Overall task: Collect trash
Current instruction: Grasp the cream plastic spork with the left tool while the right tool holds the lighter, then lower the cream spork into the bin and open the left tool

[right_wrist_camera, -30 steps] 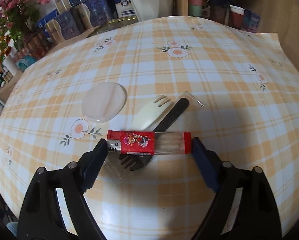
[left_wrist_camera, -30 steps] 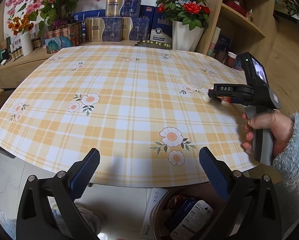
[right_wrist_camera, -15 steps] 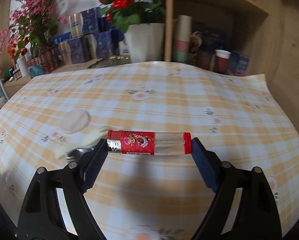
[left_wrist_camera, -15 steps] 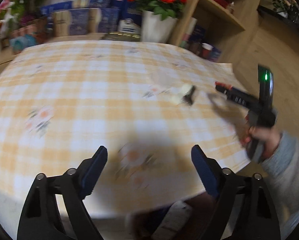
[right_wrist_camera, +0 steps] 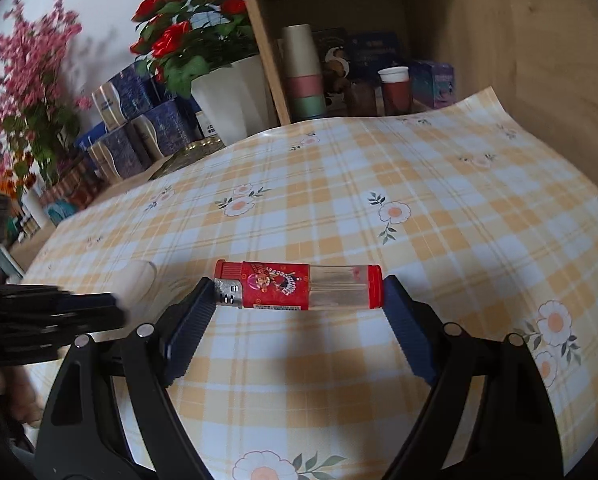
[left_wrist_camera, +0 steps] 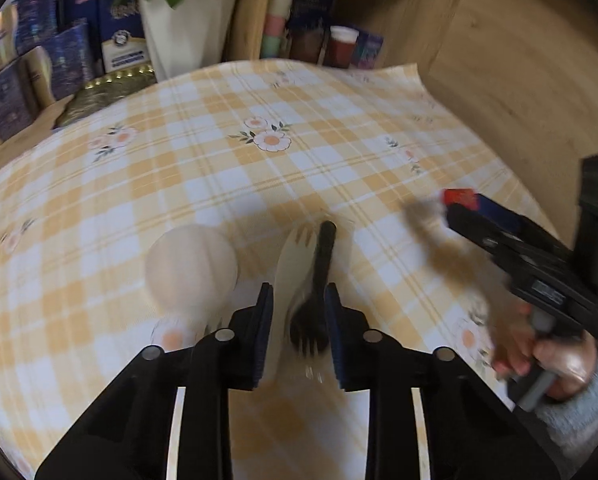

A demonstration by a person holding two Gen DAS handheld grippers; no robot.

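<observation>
A black plastic fork (left_wrist_camera: 323, 272) and a white spork (left_wrist_camera: 293, 252) lie side by side in clear wrap on the yellow checked tablecloth (left_wrist_camera: 219, 152). My left gripper (left_wrist_camera: 297, 308) is closing around both, its narrow jaws pressing their sides. A round pale lid (left_wrist_camera: 191, 268) lies just left of them. My right gripper (right_wrist_camera: 299, 294) is shut lengthwise on a red and clear lighter (right_wrist_camera: 299, 290), held above the table. In the left wrist view the lighter's red end (left_wrist_camera: 457, 197) shows at the right, in the gripper a hand (left_wrist_camera: 547, 352) holds.
A white pot of red roses (right_wrist_camera: 231, 96), blue boxes (right_wrist_camera: 139, 120) and pink flowers stand behind the table. A wooden shelf (right_wrist_camera: 339, 80) holds stacked cups and small boxes. The tablecloth's far right corner (left_wrist_camera: 415, 70) curls up by the wooden wall.
My left gripper swept right across the table to the cutlery and its jaws closed from wide to narrow around it. The right gripper lifted the lighter off the cutlery and moved right.
</observation>
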